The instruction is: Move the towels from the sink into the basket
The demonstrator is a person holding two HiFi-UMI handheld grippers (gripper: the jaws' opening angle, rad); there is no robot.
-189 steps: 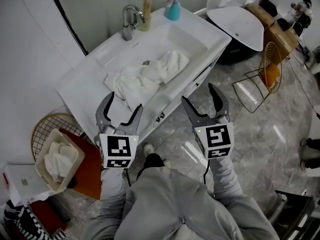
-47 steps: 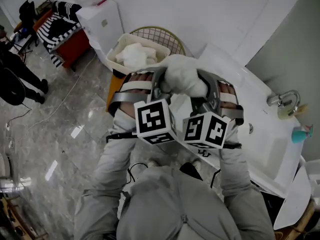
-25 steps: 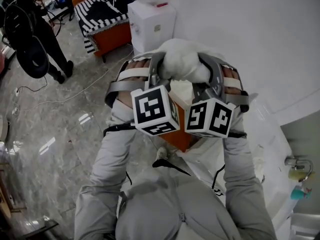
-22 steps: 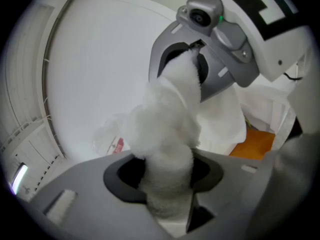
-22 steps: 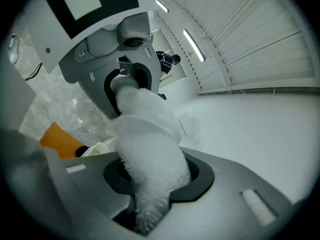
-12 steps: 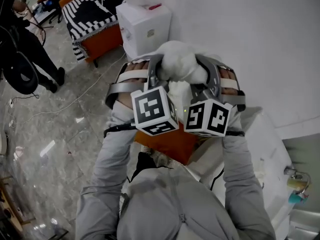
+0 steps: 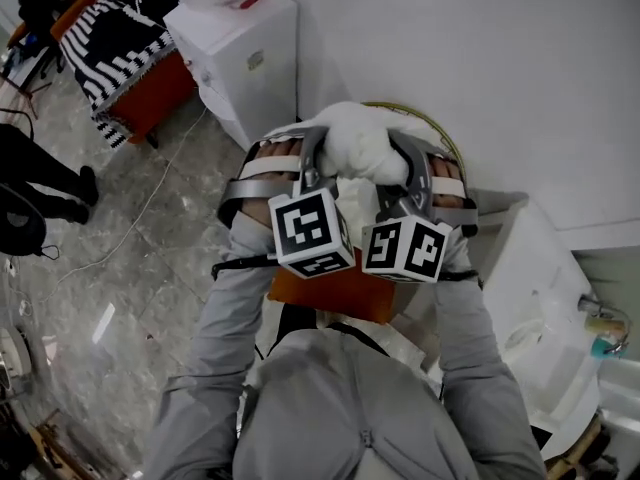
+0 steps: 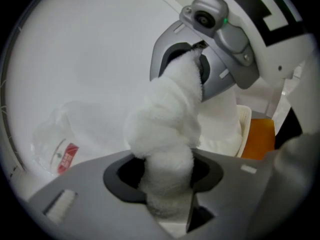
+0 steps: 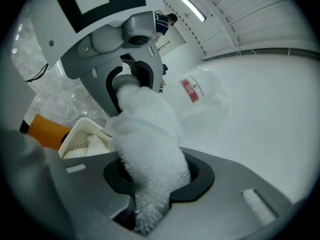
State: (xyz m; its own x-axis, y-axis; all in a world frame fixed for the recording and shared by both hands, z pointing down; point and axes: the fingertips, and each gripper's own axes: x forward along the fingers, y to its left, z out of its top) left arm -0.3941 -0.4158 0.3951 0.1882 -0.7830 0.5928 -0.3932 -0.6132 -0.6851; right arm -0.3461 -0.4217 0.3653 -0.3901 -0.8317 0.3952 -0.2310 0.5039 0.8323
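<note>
Came down a fair bit since half a second back: my left gripper (image 8: 165, 176) and right gripper (image 9: 152, 176) now hold the fluffy white towel (image 7: 355, 143) over the cream perforated plastic basket (image 9: 82, 131). Left claw's partway closed around one thick rolled end, right claw's squeezed tight on the other end. Towel's bunched between them. Basket's got more white cloth inside and sits on an orange stand (image 7: 330, 286).

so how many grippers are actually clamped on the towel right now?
2. The left gripper is shut on one end of the towel, the right gripper on the other end; it is bunched between them, near the basket.
</note>
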